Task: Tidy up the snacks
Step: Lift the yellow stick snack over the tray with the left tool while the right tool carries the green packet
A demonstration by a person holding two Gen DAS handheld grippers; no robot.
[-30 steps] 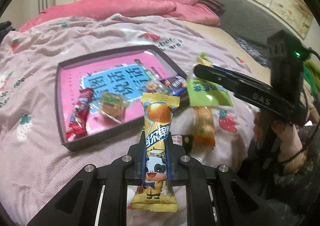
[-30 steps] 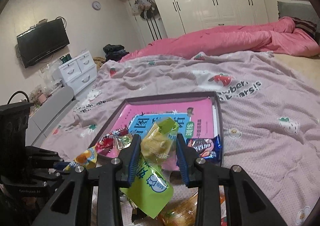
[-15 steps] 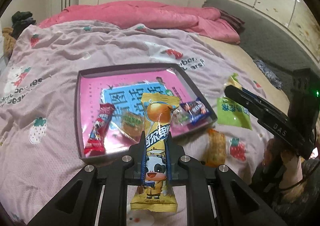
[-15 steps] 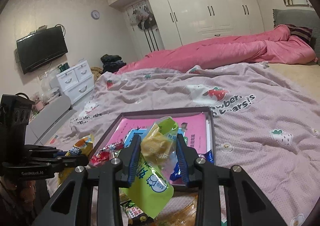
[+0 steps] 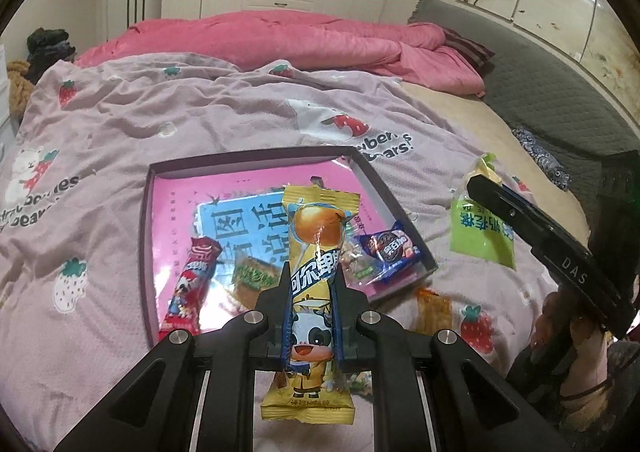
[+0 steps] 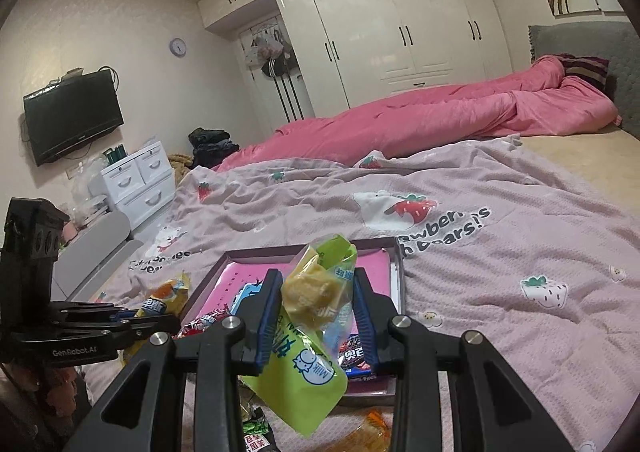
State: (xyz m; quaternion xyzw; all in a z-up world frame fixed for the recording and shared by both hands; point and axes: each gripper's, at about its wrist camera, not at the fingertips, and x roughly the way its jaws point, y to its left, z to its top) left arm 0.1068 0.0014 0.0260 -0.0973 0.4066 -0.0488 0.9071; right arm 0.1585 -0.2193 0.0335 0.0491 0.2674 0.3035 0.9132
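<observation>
Your left tongs (image 5: pixel 311 292) are clamped tight around a tall yellow snack packet (image 5: pixel 314 284) printed with a cartoon cow, holding it upright above the near edge of the shallow box (image 5: pixel 248 162) that lies on the bed (image 5: pixel 200 120). Your right tongs (image 6: pixel 316 312) are closed on a lime-green snack bag (image 6: pixel 304 372), which hangs raised off the bed to the right of the box. Inside the box, on its pink printed floor, lie a red packet (image 5: pixel 192 284) near the left wall, a small greenish packet (image 5: pixel 254 278) near the front, and a dark blue biscuit packet (image 5: pixel 390 252) in the near right corner. An orange packet (image 5: pixel 434 310) rests on the bed just outside that corner.
</observation>
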